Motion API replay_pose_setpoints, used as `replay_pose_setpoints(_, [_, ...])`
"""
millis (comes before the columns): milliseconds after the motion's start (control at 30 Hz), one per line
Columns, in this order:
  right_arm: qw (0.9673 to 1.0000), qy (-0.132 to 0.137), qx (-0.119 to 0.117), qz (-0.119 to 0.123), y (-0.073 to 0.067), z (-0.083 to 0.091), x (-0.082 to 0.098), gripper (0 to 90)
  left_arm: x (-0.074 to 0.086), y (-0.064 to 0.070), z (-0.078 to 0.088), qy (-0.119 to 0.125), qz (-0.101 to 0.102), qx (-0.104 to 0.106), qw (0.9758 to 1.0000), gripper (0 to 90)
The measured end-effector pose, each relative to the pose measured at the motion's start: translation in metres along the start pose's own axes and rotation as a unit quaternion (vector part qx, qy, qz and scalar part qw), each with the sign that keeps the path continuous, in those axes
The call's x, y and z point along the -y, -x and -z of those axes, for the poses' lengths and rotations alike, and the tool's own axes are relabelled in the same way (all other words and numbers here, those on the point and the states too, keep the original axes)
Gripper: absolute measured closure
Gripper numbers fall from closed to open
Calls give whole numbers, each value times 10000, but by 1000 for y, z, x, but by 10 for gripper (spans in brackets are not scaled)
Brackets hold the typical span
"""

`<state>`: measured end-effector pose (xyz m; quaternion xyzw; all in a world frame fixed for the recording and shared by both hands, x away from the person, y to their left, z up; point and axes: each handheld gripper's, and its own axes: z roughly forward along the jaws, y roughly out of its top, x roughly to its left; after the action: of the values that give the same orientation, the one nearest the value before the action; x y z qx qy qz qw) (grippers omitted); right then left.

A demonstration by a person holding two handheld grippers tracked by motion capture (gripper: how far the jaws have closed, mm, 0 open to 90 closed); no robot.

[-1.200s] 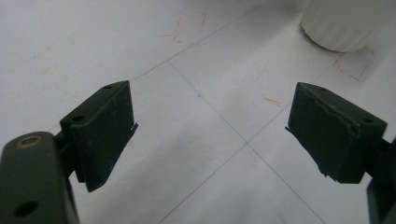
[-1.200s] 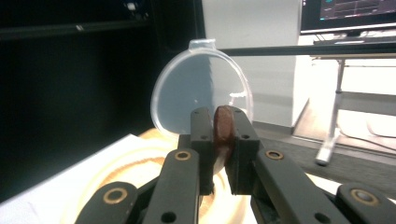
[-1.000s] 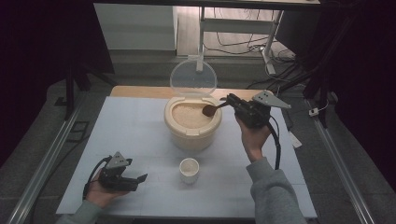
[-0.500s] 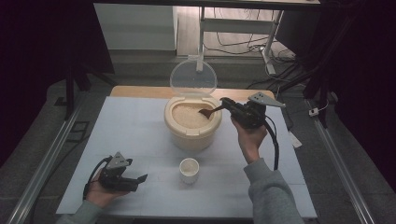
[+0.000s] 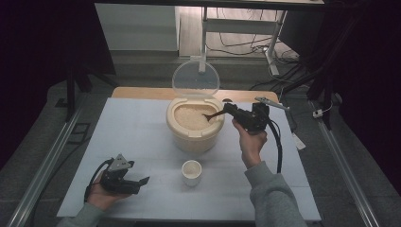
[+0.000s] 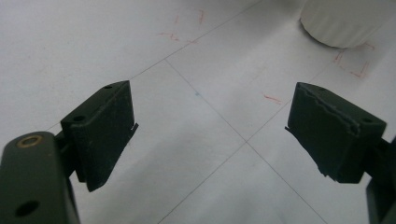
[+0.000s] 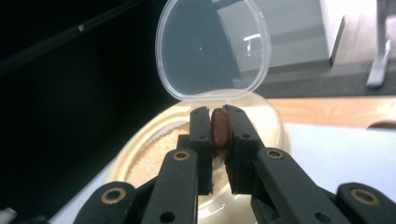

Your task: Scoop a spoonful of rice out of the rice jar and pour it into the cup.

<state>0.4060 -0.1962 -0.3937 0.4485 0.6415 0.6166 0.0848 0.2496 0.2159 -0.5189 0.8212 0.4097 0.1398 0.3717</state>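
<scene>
Your right gripper (image 7: 218,140) has its black jaws clamped tight on the handle of a brown wooden spoon (image 7: 221,129), the handle pinched edge-on between the flat pads. In the high view the spoon (image 5: 215,115) slopes down from your right gripper (image 5: 232,110) over the rim of the round cream container (image 5: 194,131), its bowl end resting in the rice (image 5: 190,116).

The rice is pale, fine-grained and fills the container nearly to the inner rim in a level bed. The container is a squat plastic tub with a thick rounded lip. Its clear plastic lid (image 5: 195,79), rounded and slightly egg-shaped, stands upright on a hinge at the far edge; in the right gripper view the lid (image 7: 213,49) is glossy and see-through.

Just in front of the tub, nearer to you, stands a small white cup (image 5: 191,172) with a ribbed wall; I cannot tell what is in it.

Your left gripper (image 5: 137,182) rests low on the matte white table (image 5: 132,132), well apart from the tub. In the left gripper view its jaws stand wide with nothing between them, over thin grid lines and faint red marks.
</scene>
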Motion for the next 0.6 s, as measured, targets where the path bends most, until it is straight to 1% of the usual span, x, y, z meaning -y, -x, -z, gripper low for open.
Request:
replay_pose_setpoints(33, [9996,-11,-34,-265,4,0,1,822,0,0,0,3,0,0,10000,148])
replay_pose_setpoints(67, [9996,-11,-34,-265,4,0,1,822,0,0,0,10,4,1,10000,148])
replay_pose_setpoints(100, [9993,-6,-33,-373,5,1,2,822,0,0,0,15,9,2,10000,149])
replay_pose_setpoints(167, [9987,11,-21,-502,7,1,3,822,0,0,0,18,11,3,10000,149])
replay_pose_setpoints(367, [9972,64,-27,-750,9,0,3,821,0,0,0,19,5,0,10000,149])
replay_pose_setpoints(400, [9954,113,-96,-949,12,1,4,824,0,0,0,21,7,0,10000,149])
replay_pose_setpoints(433, [9954,113,-96,-949,12,1,4,824,0,0,0,21,6,1,10000,149])
replay_pose_setpoints(500, [9929,118,-214,-1166,16,2,5,827,0,0,0,17,6,3,10000,149])
replay_pose_setpoints(533, [9911,117,-263,-1299,18,2,6,827,0,0,0,17,2,4,10000,149])
replay_pose_setpoints(567, [9895,129,-272,-1412,19,2,7,827,0,0,0,14,-8,4,10000,149])
replay_pose_setpoints(600, [9887,106,-285,-1467,21,2,8,827,0,0,0,16,-8,2,10000,149])
